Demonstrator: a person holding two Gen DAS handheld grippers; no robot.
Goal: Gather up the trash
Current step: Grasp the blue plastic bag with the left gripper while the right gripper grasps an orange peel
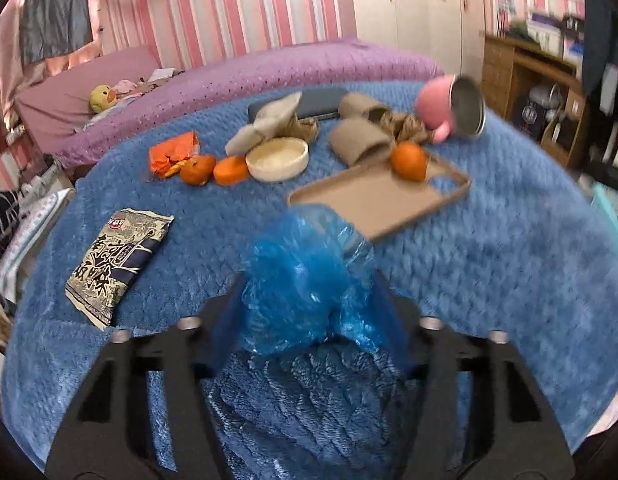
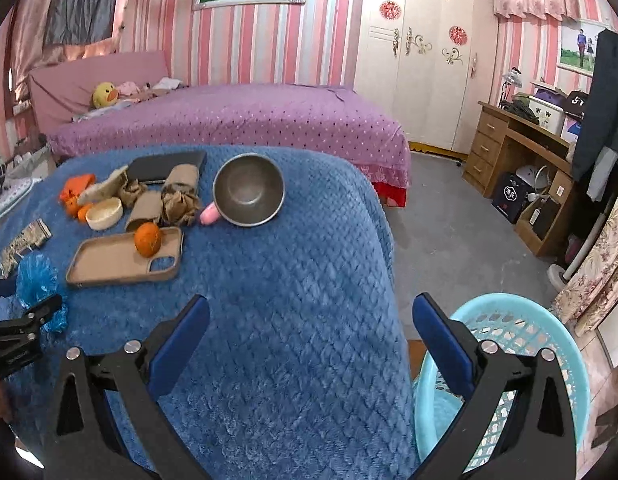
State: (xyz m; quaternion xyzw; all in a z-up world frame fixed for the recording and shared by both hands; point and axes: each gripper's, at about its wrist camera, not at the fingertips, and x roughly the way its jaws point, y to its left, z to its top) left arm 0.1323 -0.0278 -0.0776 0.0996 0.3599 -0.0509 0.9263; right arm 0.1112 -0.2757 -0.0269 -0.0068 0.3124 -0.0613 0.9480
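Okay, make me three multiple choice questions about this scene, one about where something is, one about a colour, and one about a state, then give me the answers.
1. Where does the whole orange sit?
A. on the tan phone case
B. in the cream dish
C. in the basket

2. What colour is the laundry-style basket beside the table?
A. red
B. light blue
C. black

3. What is the left hand-held gripper doing?
A. open, empty
B. shut on the blue plastic bag
C. shut on the cup

Answers: 1 A, it rests on the case's edge. 2 B, its wall is pale blue. 3 B, the bag bunches between its fingers.
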